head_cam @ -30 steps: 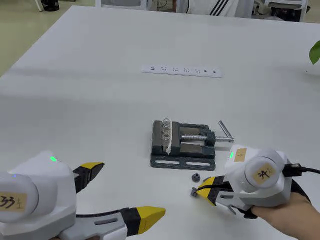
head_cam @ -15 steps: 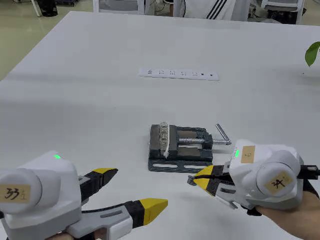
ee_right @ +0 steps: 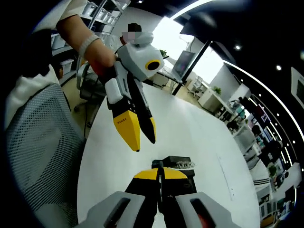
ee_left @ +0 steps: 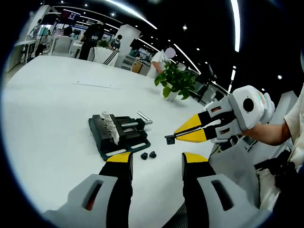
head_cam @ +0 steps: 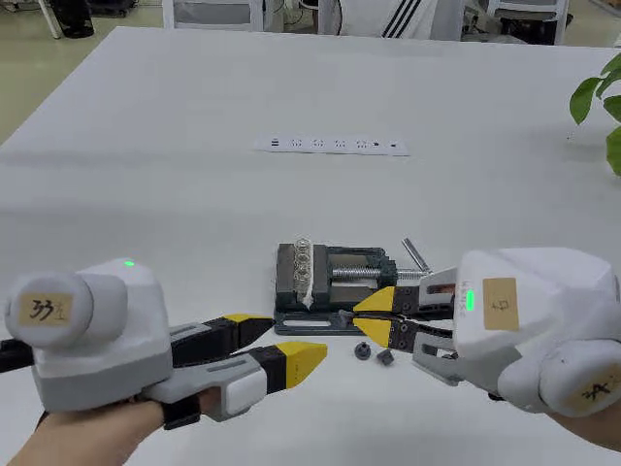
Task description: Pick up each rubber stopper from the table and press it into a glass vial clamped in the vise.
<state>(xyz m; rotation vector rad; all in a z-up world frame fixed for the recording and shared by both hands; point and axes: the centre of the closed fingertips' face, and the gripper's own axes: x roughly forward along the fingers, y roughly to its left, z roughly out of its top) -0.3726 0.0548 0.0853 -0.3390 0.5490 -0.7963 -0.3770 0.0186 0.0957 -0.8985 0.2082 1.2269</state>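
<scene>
A dark vise [head_cam: 340, 289] sits mid-table and clamps a row of clear glass vials [head_cam: 303, 260] upright. My right gripper [head_cam: 355, 316] hovers just in front of the vise, shut on a small dark rubber stopper [ee_left: 169, 139] at its yellow tips. Two more stoppers [head_cam: 363, 350] [head_cam: 385, 357] lie on the table below it. My left gripper [head_cam: 291, 335] is open and holds nothing, to the left of the stoppers, pointing at them. In the right gripper view the held stopper [ee_right: 157, 165] pokes out above the shut gripper [ee_right: 160, 172], with the vise [ee_right: 179, 164] behind.
A white power strip [head_cam: 332, 146] lies farther back on the white table [head_cam: 146, 194]. Green plant leaves [head_cam: 597, 97] reach in at the right edge. Chairs stand beyond the far edge. In the right gripper view a mesh chair [ee_right: 42, 156] is near.
My right gripper has risen from the table with a stopper in its tips and moved up toward the vise front. My left gripper has moved in to the right.
</scene>
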